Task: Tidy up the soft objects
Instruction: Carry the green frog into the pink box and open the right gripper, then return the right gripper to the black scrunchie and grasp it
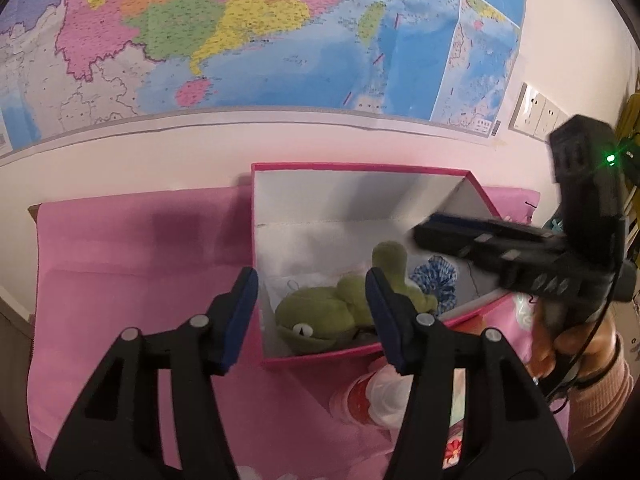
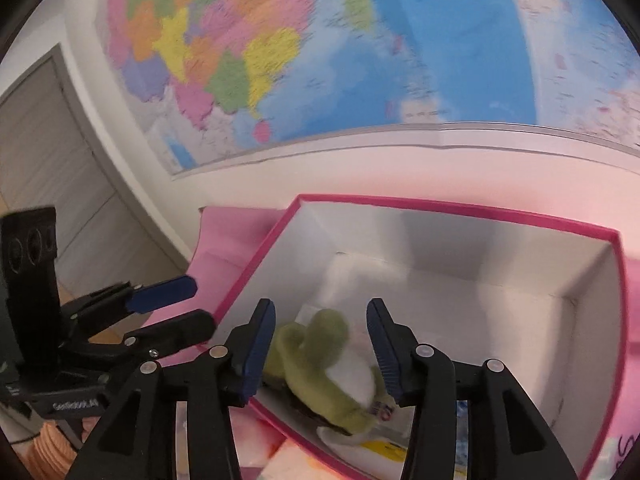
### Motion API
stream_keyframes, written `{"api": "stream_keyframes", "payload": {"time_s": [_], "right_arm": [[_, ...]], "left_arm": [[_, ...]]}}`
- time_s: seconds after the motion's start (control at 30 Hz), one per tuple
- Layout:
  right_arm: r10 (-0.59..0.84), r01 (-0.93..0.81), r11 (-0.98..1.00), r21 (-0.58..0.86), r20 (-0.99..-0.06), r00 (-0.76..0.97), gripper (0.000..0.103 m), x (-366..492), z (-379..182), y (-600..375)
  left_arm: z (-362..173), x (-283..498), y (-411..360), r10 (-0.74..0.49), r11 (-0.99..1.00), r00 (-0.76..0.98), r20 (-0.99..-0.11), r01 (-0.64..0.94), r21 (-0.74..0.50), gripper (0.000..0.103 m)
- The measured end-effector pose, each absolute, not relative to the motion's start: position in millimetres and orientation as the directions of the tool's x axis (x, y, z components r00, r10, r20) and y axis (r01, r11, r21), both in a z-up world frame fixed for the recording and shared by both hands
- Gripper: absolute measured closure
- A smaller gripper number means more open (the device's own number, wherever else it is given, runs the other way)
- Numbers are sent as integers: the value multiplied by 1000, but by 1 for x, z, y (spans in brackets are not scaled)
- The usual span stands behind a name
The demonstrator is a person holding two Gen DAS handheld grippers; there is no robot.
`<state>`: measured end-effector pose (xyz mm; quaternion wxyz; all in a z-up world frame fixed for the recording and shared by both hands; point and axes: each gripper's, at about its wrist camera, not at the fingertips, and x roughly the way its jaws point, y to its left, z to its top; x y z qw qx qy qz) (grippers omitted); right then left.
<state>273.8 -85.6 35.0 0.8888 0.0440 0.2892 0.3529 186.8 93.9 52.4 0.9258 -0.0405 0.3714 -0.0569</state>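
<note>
A large coloured map [image 1: 248, 40] hangs on the white wall [image 1: 168, 160] ahead of the gripper; wall sockets [image 1: 536, 114] to its right.

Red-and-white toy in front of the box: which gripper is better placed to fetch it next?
Probably the left gripper: open, empty, with the toy on the cloth just below it. The right gripper hangs over the frog inside the box.

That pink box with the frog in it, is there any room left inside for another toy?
Yes. The pink box is bare along its back wall and far corners. Its near end is crowded: the green frog plush fills the near left corner, with the blue-and-white scrunchie beside it. Outside, the pink cloth left of the box is bare.
</note>
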Motion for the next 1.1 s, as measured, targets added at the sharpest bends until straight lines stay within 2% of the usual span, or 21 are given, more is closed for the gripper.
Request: {"api": "stream_keyframes", "payload": {"time_s": [0.13,0.2,0.37,0.53,0.9,1.1], "right_arm": [[600,-541,798,265,-439,669,52,256,43,-120],[537,-481,843,240,-420,732,40,245,45,-144],[388,-317,921,226,-463,797,39,241,31,-190],[405,-303,913,274,-521,751,33,257,18,-196],[492,-382,869,314,-480,726,31,255,18,-197],[526,-438,850,293,-430,734,31,206,26,-215]], "left_arm": [[48,181,98,-144,989,712,-688,82,-123,45],[46,177,99,-152,988,711,-687,84,-132,45],[46,167,102,-169,984,723,-670,84,-157,45],[55,144,106,-182,979,753,-632,77,-191,45],[61,95,64,-270,963,760,-591,210,-170,45],[56,71,14,-404,908,692,-598,384,-168,45]]}}
